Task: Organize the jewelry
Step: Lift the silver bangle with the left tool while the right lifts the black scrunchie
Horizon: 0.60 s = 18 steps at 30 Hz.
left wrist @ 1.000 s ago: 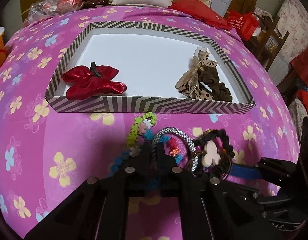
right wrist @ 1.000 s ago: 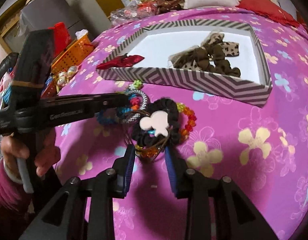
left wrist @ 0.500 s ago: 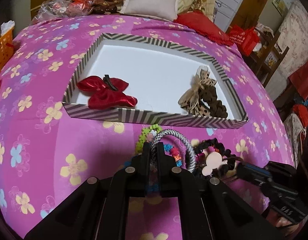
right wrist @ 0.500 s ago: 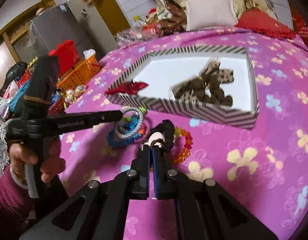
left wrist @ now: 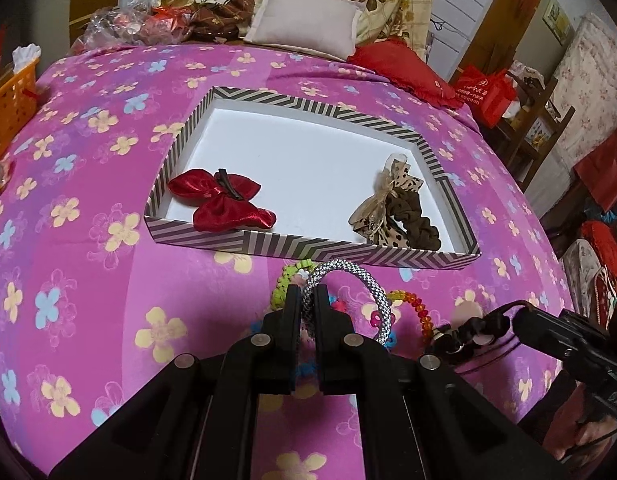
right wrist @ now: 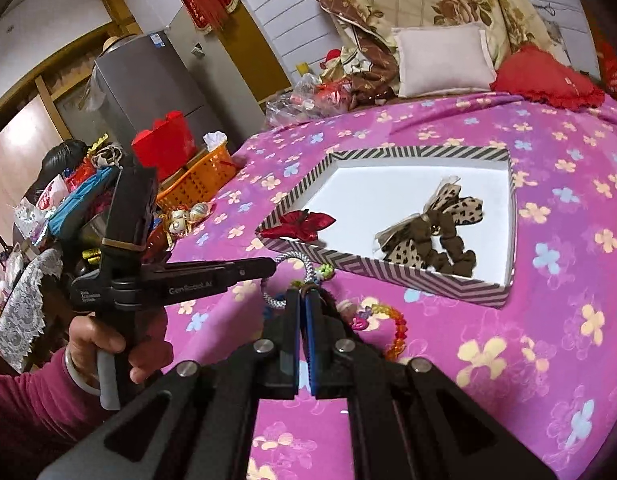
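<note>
You have each hand-held gripper clamped, left (left wrist: 307, 293) on the silver bangle (left wrist: 362, 280), right (right wrist: 303, 295) on the dark scrunchie (left wrist: 466, 330); next, carry both over the striped box (left wrist: 316, 249).

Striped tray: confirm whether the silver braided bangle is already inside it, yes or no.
No: the silver braided bangle is pinched in the left gripper, outside the striped tray.

Bed w/ pink flowered cover (left wrist: 88, 280): striped shallow cardboard box tray (left wrist: 308, 246) sits mid-bed, small pile of bright beaded bracelets (right wrist: 392, 320) just in front, pale pillow (left wrist: 308, 24) + red cushion (left wrist: 404, 68) at far edge.
</note>
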Tool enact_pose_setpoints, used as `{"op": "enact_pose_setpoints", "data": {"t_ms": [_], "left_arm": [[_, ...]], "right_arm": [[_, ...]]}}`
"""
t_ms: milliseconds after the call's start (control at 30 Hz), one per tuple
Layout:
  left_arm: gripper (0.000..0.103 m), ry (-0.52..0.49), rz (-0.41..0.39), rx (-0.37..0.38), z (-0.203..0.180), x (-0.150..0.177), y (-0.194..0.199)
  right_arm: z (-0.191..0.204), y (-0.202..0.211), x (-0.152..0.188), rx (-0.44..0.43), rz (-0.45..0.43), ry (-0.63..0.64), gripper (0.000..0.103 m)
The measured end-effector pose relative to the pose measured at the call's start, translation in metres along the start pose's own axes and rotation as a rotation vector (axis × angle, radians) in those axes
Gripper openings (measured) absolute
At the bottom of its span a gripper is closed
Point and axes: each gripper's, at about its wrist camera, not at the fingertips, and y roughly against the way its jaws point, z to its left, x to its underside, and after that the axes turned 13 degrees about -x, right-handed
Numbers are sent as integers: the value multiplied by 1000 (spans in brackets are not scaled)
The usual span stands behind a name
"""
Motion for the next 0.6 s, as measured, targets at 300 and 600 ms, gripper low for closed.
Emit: {"op": "enact_pose_setpoints", "data": {"t_ms": [300, 600], "left_arm": [[0, 15, 1, -5, 4, 1, 2], [0, 15, 10, -1, 2, 5, -1]], "right_arm": [[-6, -1, 1, -22, 4, -23, 3], [-15, 2, 1, -96, -10, -77, 3]]}}
